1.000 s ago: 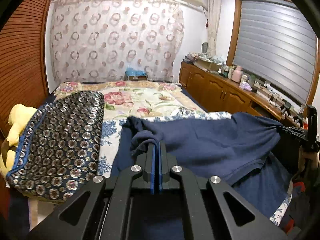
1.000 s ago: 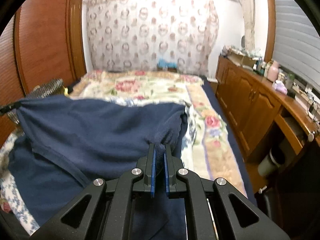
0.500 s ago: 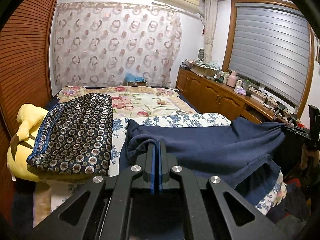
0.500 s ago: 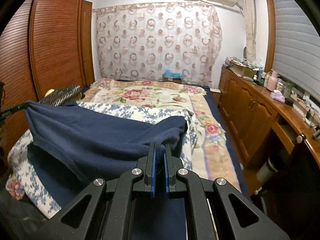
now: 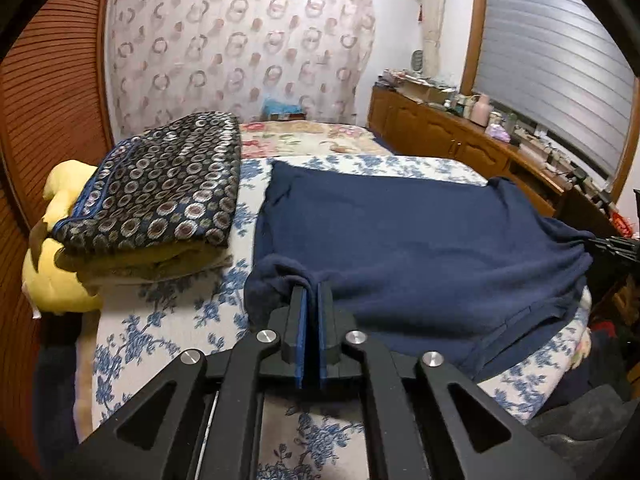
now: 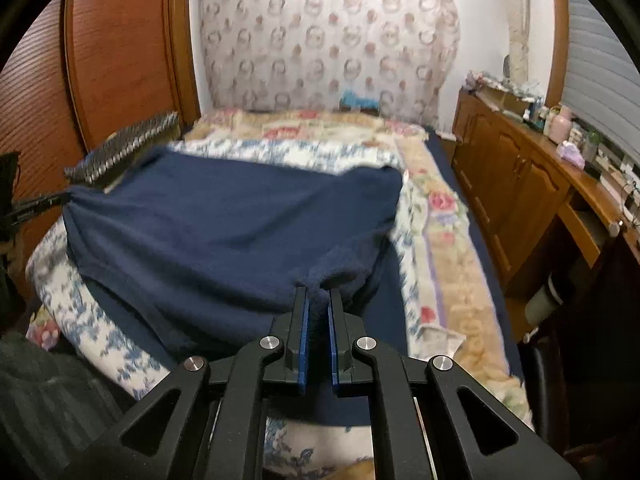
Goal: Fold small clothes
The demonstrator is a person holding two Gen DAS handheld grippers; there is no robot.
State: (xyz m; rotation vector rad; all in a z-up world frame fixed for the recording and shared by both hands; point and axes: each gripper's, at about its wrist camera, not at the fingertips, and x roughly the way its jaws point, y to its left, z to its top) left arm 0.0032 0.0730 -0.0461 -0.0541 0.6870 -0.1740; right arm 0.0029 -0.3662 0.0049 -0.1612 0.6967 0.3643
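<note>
The navy garment (image 5: 416, 248) lies spread flat on the bed (image 5: 168, 344), over the blue-flowered sheet. The left tongs (image 5: 311, 300) are nearly closed and pinch its bunched corner at 6 o'clock in the left view. The right tongs (image 6: 318, 300) stand narrow and grip another corner of the cloth. At 9 o'clock in the left view a folded patterned blanket (image 5: 160, 184) rests just beside the garment, on a yellow cushion (image 5: 60, 292).

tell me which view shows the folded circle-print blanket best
The left wrist view: the folded circle-print blanket lies sharp and whole there, stacked on a yellow cushion. The right wrist view catches only a blurred edge of it beyond the navy garment.
</note>
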